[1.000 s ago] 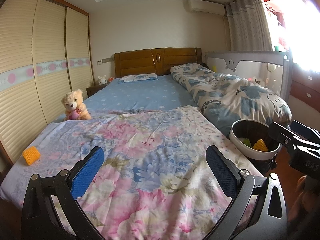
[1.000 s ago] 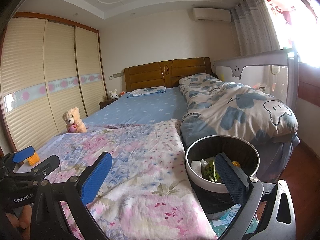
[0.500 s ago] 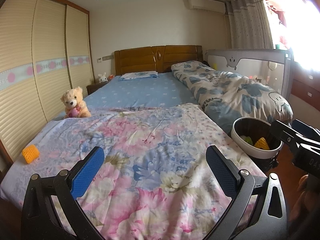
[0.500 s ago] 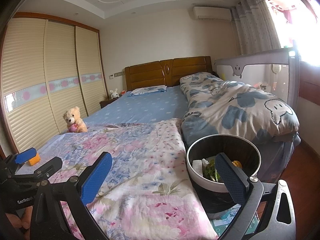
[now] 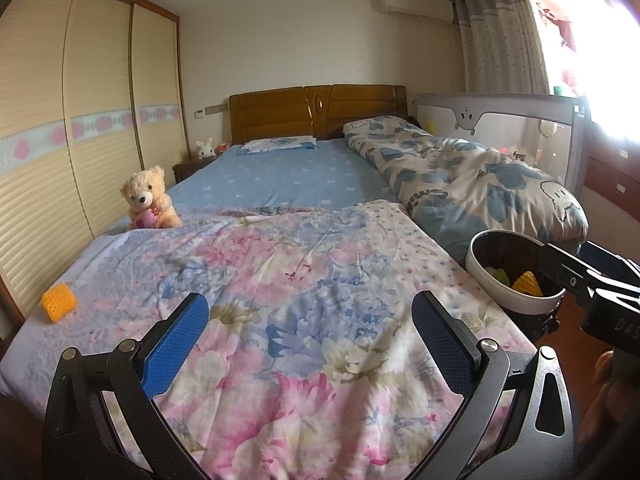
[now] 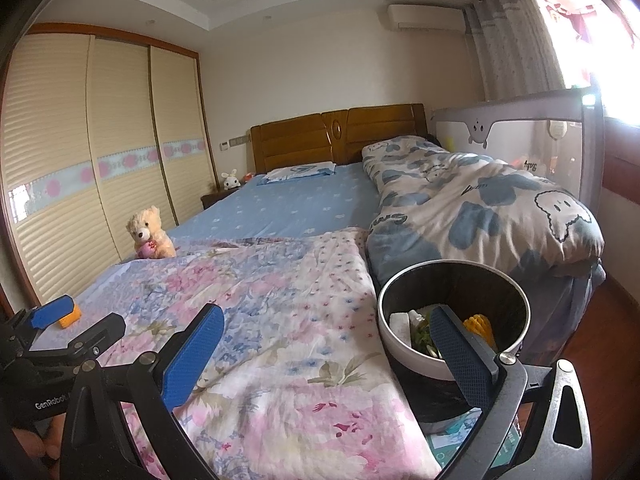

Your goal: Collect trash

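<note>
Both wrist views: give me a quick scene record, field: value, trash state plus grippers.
left gripper: open, empty, over the floral quilt
right gripper: open, empty, near the trash bin
loose trash: yellow mesh piece on the quilt's left edge
bin location: beside the bed's right side
bin contents: yellow piece, greens, white scrap
non-trash: teddy bear on the bed

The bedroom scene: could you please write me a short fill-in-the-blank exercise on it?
1. The orange sponge lies on the ____ quilt.
2. The bin stands beside the bed and already holds a ____ sponge.
3. Both the left gripper and the right gripper are ____.
4. The teddy bear hugs a ____ heart.

Missing words: floral; yellow; open; pink
</note>
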`<state>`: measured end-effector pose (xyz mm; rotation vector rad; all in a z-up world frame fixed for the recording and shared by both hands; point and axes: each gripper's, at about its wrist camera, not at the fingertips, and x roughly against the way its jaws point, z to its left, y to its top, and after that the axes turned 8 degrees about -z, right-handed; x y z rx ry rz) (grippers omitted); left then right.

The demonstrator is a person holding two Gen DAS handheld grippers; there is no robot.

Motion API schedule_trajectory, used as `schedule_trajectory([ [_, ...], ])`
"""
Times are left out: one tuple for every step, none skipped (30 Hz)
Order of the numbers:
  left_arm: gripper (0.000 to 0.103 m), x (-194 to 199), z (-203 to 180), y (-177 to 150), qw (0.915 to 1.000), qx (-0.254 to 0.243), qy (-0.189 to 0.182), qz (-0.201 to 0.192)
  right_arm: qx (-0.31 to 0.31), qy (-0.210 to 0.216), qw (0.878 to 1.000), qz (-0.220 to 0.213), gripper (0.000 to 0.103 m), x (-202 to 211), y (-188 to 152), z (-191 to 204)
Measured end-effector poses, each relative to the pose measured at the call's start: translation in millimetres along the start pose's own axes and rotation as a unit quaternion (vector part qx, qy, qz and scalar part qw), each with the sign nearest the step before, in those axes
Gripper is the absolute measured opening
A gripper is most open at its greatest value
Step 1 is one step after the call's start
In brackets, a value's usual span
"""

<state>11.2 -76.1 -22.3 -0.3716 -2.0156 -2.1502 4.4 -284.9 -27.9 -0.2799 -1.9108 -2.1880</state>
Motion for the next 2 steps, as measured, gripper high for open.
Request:
schedule_trajectory([
  [0.103, -2.6, 0.8, 0.4, 1.0000, 0.001, 0.000, 0.002, 0.000, 0.001, 1.000, 0.003, 0.103, -1.8, -1.0, 0.8],
  [0.103, -3.6, 2.5, -0.5, 1.0000, 0.002, 0.001, 0.004, 0.000, 0.001, 1.000, 0.007, 0.103, -3.7, -2.2, 1.9],
])
